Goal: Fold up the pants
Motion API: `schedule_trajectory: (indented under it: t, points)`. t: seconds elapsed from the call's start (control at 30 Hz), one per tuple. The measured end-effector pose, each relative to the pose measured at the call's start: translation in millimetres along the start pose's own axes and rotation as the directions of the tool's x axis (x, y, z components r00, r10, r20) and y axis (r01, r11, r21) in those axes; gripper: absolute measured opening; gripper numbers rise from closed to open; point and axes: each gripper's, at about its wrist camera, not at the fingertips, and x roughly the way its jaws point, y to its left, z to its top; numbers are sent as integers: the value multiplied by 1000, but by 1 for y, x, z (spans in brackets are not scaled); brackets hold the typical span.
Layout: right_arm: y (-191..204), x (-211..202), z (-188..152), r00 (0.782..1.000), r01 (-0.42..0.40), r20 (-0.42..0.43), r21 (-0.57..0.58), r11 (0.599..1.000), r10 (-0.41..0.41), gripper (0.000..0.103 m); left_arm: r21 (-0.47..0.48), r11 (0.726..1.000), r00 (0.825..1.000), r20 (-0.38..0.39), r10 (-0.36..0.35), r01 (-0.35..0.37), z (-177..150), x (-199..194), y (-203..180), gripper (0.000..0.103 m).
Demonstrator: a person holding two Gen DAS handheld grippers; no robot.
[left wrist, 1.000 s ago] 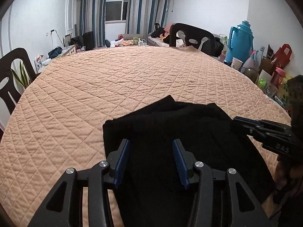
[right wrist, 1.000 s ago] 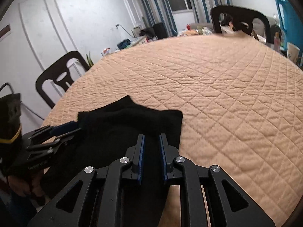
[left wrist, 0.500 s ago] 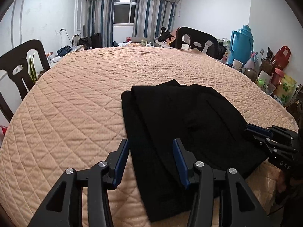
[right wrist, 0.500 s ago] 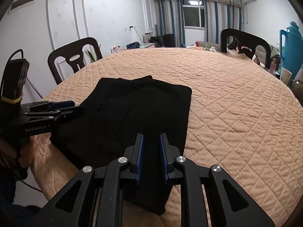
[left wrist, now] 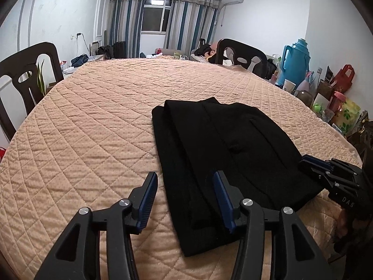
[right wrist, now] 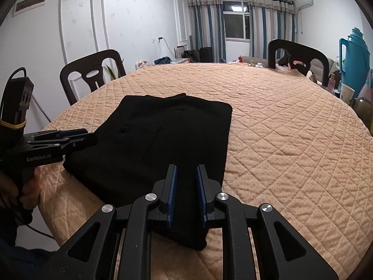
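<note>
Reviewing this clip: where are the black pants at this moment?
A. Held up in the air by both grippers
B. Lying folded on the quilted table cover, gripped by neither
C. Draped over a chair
B: the black pants lie flat on the quilted table cover, with the left gripper and right gripper open and empty.

The black fabric pants (left wrist: 223,144) lie folded flat in front of me, a layered oblong stack on the peach quilted bench (left wrist: 93,121). One long folded edge runs straight, layers stepped along it. The near end reaches the bench's front edge, and from my right side the bundle (right wrist: 167,135) sits smooth.
</note>
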Motion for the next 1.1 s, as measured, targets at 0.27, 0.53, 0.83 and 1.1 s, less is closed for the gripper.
schedule_trajectory:
  t: [0.27,0.53,0.83,1.1]
  points:
    - [-45,-9,5,995,-102,0,220,970,104,40,-43,999,999,-23,27,-28,5,0,18,53]
    - [-59,12,13,983,-163,-33,302,939,181,40,-67,997,998,-36,-49,47,22,16,16,55]
    - [-65,40,24,955,-229,-91,368,901,281,42,-183,975,985,-92,-146,127,26,41,24,66]
    - [-58,44,30,957,-210,-119,342,916,263,39,-166,978,984,-103,-147,129,25,42,11,54]
